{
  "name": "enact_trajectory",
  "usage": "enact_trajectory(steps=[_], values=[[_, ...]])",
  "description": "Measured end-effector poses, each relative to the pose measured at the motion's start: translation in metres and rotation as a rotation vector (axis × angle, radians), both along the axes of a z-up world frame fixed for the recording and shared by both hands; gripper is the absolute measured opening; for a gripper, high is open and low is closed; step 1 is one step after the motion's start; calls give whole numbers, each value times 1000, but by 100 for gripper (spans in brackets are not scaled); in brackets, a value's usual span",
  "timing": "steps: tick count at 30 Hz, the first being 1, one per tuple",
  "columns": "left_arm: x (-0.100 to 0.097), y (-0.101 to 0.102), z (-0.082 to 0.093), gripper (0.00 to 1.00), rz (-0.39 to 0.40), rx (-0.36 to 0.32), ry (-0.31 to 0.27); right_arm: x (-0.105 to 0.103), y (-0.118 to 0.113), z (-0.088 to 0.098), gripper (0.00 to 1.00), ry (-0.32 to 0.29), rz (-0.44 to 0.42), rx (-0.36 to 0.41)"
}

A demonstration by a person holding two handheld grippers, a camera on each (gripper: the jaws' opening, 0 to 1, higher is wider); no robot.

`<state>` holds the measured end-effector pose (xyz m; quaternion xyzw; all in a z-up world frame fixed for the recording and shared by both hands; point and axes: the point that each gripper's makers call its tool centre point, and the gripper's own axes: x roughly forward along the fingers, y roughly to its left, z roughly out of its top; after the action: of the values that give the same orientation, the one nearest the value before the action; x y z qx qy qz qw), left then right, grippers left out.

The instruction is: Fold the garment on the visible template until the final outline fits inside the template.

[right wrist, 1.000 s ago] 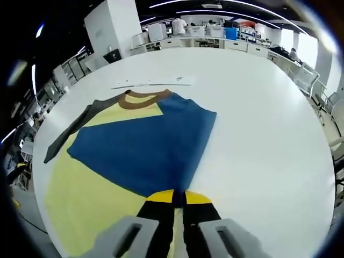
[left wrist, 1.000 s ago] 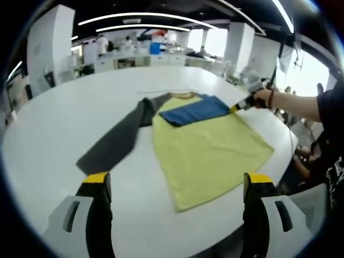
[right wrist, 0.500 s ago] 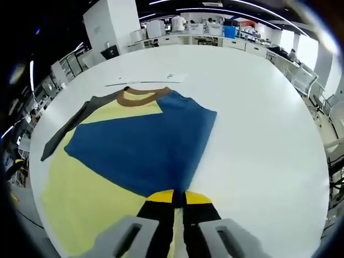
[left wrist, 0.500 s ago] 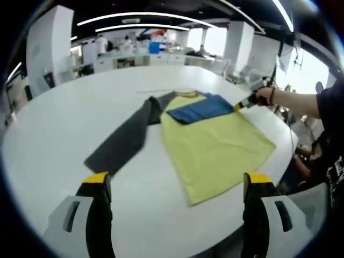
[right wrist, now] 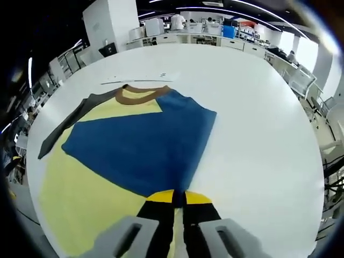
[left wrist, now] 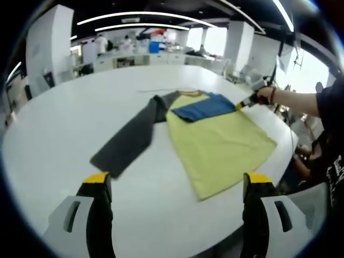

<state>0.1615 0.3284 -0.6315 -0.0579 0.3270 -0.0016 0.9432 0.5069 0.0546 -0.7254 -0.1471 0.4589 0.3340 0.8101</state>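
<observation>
A yellow shirt [left wrist: 223,142] with a brown collar [right wrist: 141,94] lies flat on the white table [left wrist: 59,123]. Its blue sleeve [right wrist: 145,148] is folded across the yellow body [right wrist: 80,193], and its grey sleeve [left wrist: 131,137] stretches out to the left. My right gripper [right wrist: 179,198] is shut on the blue sleeve's cuff; in the left gripper view the same gripper [left wrist: 244,102] appears at the garment's right edge, held by a hand. My left gripper [left wrist: 177,180] hovers open above the near table, well short of the shirt. A thin template line [right wrist: 137,79] shows beyond the collar.
The table's rounded edge [right wrist: 314,177] runs close on the right, with chairs [right wrist: 301,78] past it. Desks, a white pillar [right wrist: 110,24] and people stand far behind. A person's arm and dark clothing [left wrist: 322,123] are at the right of the left gripper view.
The whole shirt has slid to the right across the table in the left gripper view, drawn by my right gripper holding the blue sleeve. My left gripper has stayed put.
</observation>
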Motion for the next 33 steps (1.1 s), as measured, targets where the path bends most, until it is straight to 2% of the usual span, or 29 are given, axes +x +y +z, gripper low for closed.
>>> enact_trajectory(steps=[8,17,21,24,26,30,33], values=[[1,4,4,98,1,9,-5,5,-7,1,0,-6,1,-15],[4,-2,0,97,-14,-2,3,7,-9,1,0,1,-1,-11],[5,-3,1,97,-17,-4,0,7,-10,1,2,1,-6,-9],[6,-2,2,98,-11,-4,-3,8,-10,5,6,-24,5,-19],[5,-2,1,98,-10,-7,-3,8,-10,7,11,-28,4,-12],[4,-4,-1,98,-21,-3,7,9,-4,18,37,-49,-4,34],[6,-4,0,98,-23,-4,3,6,4,28,46,-60,14,77]])
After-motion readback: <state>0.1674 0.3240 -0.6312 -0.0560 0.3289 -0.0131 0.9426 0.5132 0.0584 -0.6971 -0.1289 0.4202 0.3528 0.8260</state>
